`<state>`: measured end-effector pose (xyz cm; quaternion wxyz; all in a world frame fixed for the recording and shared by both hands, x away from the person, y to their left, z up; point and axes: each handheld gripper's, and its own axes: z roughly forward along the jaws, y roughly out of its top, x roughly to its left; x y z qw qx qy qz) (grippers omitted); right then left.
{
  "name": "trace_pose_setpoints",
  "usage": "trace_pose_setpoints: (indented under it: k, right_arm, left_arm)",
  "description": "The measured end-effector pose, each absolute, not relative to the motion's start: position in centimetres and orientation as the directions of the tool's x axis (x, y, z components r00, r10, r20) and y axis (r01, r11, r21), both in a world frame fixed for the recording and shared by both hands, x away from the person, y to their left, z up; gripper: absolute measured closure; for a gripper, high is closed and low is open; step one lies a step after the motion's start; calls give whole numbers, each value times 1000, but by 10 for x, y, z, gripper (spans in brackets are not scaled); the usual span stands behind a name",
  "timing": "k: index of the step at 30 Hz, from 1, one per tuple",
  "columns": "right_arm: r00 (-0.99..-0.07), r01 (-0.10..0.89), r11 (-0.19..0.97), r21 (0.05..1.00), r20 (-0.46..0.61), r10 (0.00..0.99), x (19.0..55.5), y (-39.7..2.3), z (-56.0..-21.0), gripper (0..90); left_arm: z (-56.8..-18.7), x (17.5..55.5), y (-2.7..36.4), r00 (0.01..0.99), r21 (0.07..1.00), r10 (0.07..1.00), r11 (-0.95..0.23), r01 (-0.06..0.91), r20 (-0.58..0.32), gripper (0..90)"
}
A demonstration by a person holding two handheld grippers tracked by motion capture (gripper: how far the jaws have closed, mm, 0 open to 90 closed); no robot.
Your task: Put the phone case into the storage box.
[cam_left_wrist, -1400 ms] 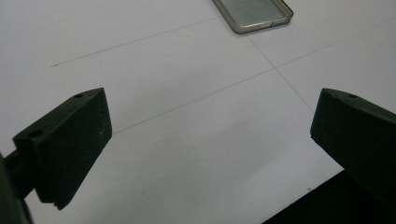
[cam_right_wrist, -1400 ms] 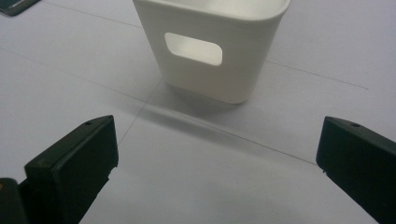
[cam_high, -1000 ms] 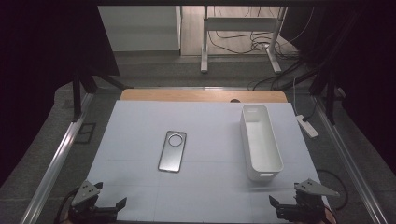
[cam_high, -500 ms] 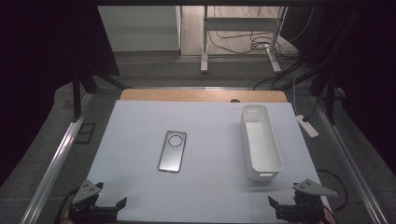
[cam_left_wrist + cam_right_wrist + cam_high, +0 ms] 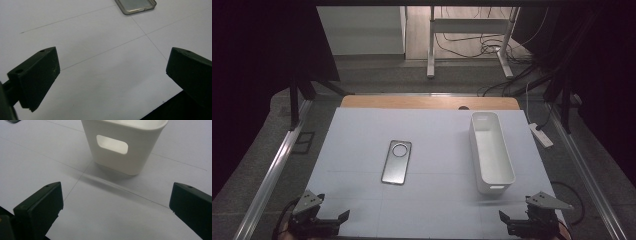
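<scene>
Phone case (image 5: 396, 162), well beyond left claw (image 5: 323, 223)

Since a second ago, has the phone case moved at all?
No. The phone case lies where it was, left of the white bin.

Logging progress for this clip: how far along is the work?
Nothing looks done: the clear grey phone case lies flat mid-table, apart from the long white plastic bin, which looks empty. Nothing is in hand: the left gripper and right gripper sit open at the near edge. Any pickup or placing remains.
</scene>
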<state>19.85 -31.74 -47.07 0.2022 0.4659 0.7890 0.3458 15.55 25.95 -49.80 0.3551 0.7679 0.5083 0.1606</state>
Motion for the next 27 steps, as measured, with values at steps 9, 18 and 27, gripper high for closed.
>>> trace_pose_setpoints:
  k: [9,18,27]
  right_arm:
    - [-481,598,319,735,11,877,199,-318,-471,0]
    - [-486,599,325,731,10,874,200,-317,-471,0]
    - [-488,601,327,729,10,873,200,-317,-471,0]
  left_arm:
    - [-499,167,254,451,694,884,-250,676,-121,0]
    - [-495,175,254,449,683,884,-249,687,-130,0]
    - [-491,187,255,455,673,880,-253,695,-139,0]
